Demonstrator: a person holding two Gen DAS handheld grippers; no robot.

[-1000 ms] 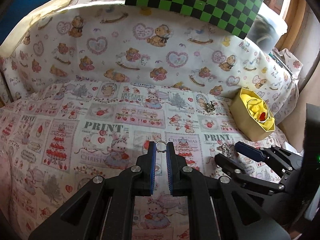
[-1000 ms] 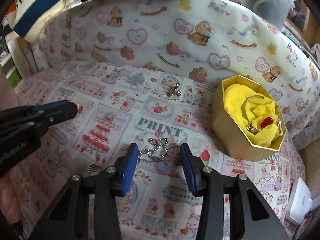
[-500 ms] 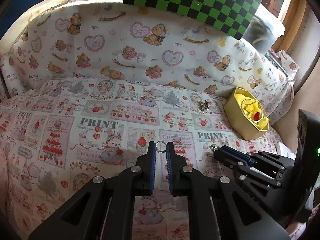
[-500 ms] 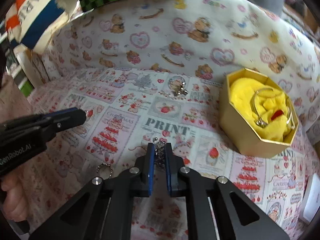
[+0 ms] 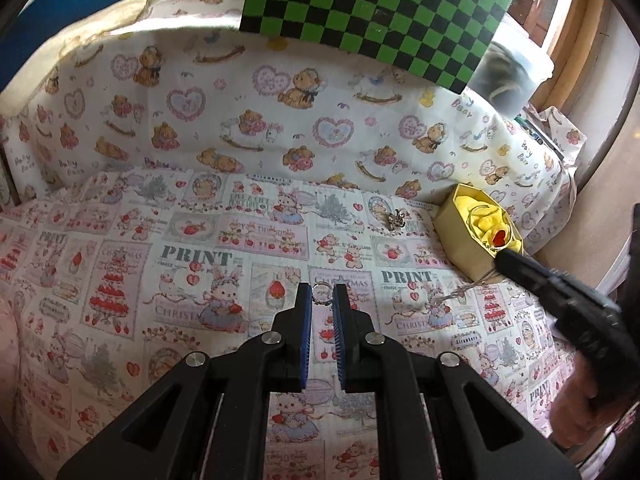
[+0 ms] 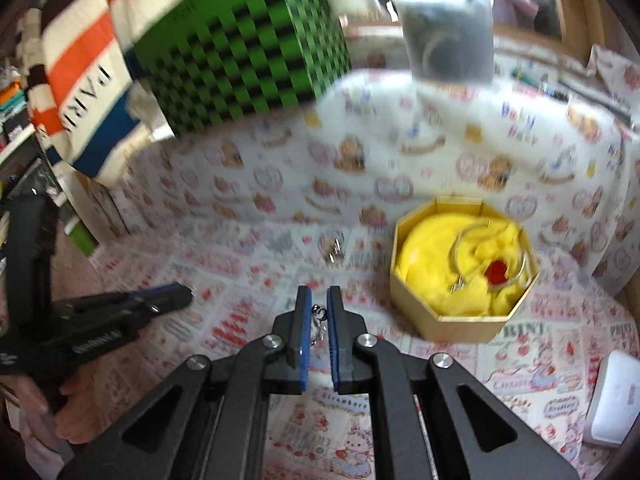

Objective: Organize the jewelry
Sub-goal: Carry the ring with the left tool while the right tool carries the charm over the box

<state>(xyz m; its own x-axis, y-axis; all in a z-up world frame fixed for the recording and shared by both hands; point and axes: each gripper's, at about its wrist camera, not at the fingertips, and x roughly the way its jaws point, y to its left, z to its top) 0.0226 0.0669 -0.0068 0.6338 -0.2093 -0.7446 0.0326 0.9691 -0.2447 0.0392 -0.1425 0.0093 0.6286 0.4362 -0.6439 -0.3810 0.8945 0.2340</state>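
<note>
Chain [image 6: 318, 322] pinched btwn right tongs [image 6: 319, 300], left of box [image 6: 460, 320].

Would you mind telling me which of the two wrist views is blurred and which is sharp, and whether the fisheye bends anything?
Left wrist view: sharp, the checkerboard squares and printed cloth crisp, corners vignetted black. Right wrist view: motion-smeared across the checkerboard and cloth, though the right gripper stays crisp; the yellow-lined box is only slightly soft. Both views bow straight edges toward the rim.
</note>
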